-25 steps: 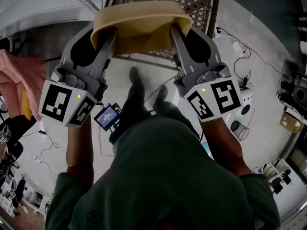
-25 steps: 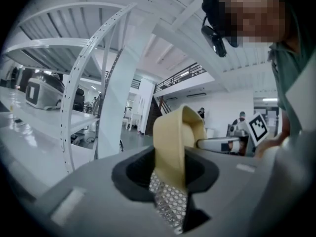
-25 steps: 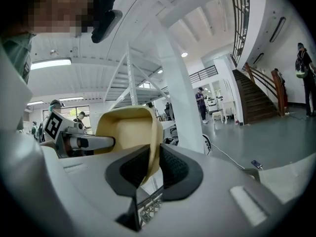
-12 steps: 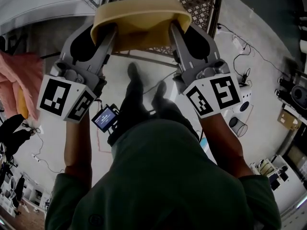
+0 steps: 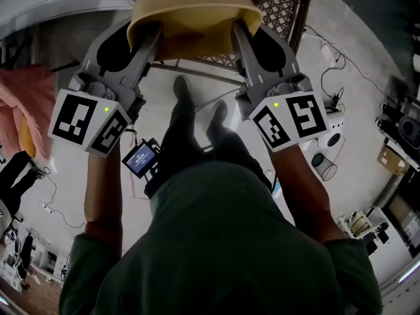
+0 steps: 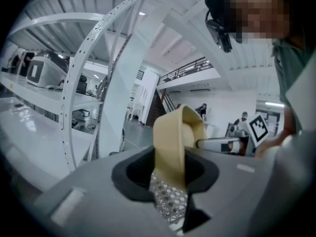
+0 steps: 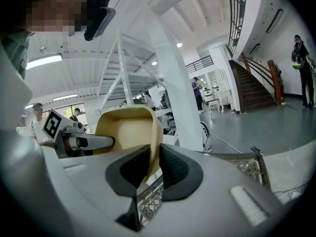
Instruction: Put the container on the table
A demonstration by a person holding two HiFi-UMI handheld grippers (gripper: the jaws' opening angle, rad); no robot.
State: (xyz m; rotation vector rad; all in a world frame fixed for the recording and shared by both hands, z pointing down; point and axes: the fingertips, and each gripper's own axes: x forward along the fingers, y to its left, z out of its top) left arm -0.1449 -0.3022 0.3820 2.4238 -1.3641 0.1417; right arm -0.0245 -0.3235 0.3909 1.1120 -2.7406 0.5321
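In the head view, you are holding the tan container (image 5: 190,25) over a wire-mesh basket (image 5: 279,2), with the left gripper (image 5: 146,38) and right gripper (image 5: 239,37) at opposite rims. In the left gripper view, the jaws are clamping one rim. In the right gripper view, the jaws are clamping the other.

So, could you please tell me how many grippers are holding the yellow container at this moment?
2. The left gripper is clamped on the left wall of the yellow container, and the right gripper is clamped on its right wall. None hidden.
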